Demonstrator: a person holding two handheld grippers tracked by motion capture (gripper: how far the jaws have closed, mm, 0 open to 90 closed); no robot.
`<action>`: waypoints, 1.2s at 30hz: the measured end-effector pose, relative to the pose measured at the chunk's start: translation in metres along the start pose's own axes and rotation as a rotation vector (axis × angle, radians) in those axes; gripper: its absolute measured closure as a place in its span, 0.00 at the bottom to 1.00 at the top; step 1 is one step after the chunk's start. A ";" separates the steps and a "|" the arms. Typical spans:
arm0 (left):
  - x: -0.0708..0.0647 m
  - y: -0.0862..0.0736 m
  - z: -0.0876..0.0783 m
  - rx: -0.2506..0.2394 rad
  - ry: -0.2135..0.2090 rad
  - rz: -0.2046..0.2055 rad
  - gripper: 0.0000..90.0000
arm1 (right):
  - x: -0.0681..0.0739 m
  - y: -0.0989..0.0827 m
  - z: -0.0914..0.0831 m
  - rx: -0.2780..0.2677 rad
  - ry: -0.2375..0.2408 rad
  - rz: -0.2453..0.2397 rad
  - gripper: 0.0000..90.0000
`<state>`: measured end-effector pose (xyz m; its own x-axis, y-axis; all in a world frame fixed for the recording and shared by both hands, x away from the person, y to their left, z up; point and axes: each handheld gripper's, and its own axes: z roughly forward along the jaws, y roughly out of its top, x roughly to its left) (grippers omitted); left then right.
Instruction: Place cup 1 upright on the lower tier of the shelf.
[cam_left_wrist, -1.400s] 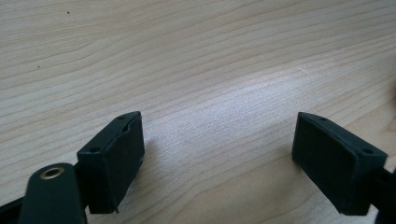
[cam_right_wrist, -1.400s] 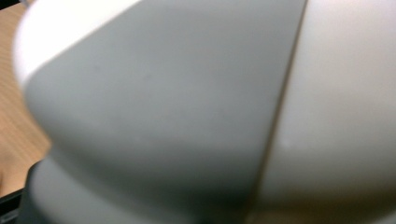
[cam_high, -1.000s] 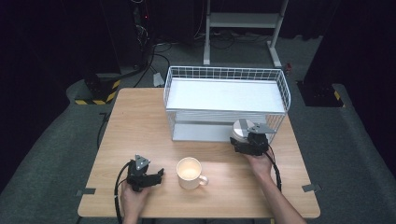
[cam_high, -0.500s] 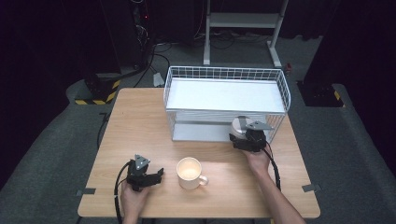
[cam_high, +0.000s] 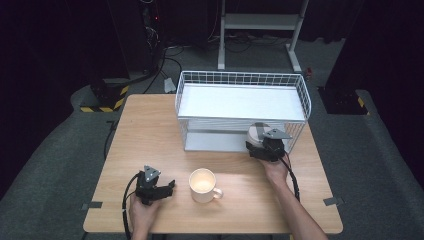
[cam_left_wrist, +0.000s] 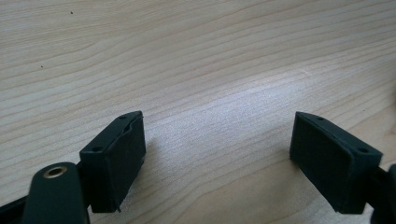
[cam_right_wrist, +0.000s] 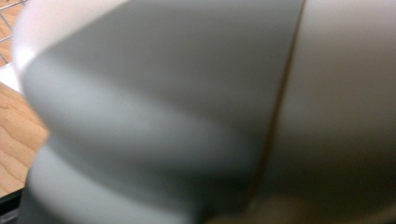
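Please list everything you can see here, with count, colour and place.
Table: one, light wood, centre.
Wire rack: one, white, two-tier, table's far side.
Mug: one, cream, near edge, between the hands.
Round grey-and-white dish: one, at the rack's lower right front, against the right gripper; whether gripped is unclear.
Metal stand: one, white, on the floor behind.
Left gripper: black, open over bare table.
Right gripper: black, at the dish.
Hands: two, near edge.

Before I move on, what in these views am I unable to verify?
- Right tongs: jaws hidden in the high view by their own body and plate.
- Grey rounded thing: blurred in the right gripper view, too close to identify.
- Rack's lower shelf: mostly covered by the upper shelf.
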<state>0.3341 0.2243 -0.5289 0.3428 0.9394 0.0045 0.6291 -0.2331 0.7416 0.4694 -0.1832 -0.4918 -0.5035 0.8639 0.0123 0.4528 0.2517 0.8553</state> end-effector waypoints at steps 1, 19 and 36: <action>0.000 0.000 0.000 0.000 0.000 0.000 0.21 | 0.000 0.000 0.000 0.000 0.000 0.000 0.21; 0.000 0.001 0.001 0.008 -0.001 0.004 0.17 | -0.007 0.006 0.012 -0.012 -0.013 -0.002 0.21; 0.000 0.001 0.001 0.014 -0.009 0.021 0.17 | -0.012 0.004 0.013 -0.011 0.011 0.027 0.13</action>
<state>0.3350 0.2236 -0.5287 0.3625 0.9319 0.0142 0.6312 -0.2567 0.7319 0.4865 -0.1874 -0.4951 -0.4992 0.8655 0.0409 0.4584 0.2237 0.8601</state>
